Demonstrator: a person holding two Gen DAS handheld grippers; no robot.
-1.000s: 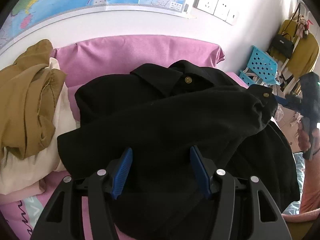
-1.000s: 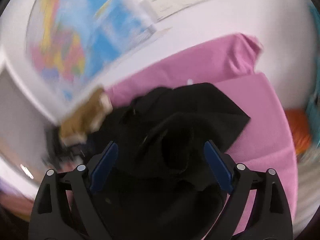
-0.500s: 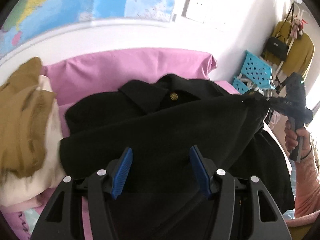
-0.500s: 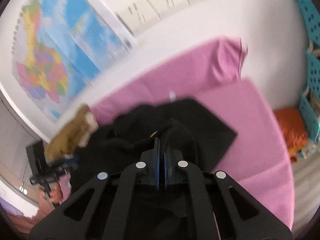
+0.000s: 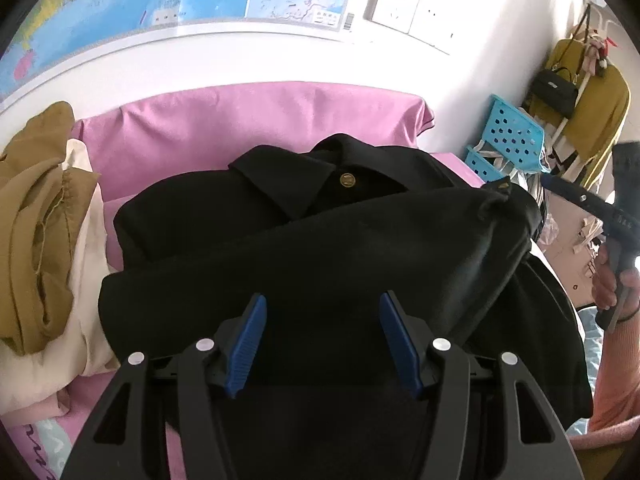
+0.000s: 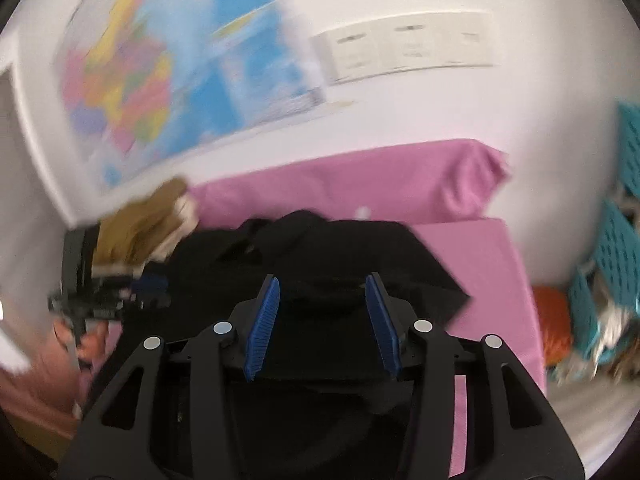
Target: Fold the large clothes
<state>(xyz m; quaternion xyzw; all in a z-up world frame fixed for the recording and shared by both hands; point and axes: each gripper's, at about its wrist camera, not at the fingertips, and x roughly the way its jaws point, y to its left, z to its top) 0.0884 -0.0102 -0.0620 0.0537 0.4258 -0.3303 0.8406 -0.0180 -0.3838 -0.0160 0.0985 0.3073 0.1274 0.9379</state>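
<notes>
A black coat (image 5: pixel 320 232) with a brass collar button lies on the pink bed (image 5: pixel 240 124). One sleeve is folded across its front, with the cuff (image 5: pixel 504 200) at the right. My left gripper (image 5: pixel 323 300) hovers over the coat's near edge, open, its blue pads bare. In the right wrist view my right gripper (image 6: pixel 322 280) is above the coat (image 6: pixel 320 248). Its jaws are opening and nothing is pressed between the pads. From the left wrist view, the right gripper (image 5: pixel 560 188) sits just beyond the cuff, held by a hand.
A heap of mustard and cream clothes (image 5: pixel 40 220) lies at the bed's left. Blue perforated baskets (image 5: pixel 516 136) and an orange bundle (image 6: pixel 552 320) stand right of the bed. A wall map and sockets are behind. Bare pink sheet (image 6: pixel 492 272) shows right of the coat.
Half a second ago the right gripper was shut on the black sleeve and lifting it; now its jaws stand apart and the sleeve rests on the coat. The left gripper stayed put.
</notes>
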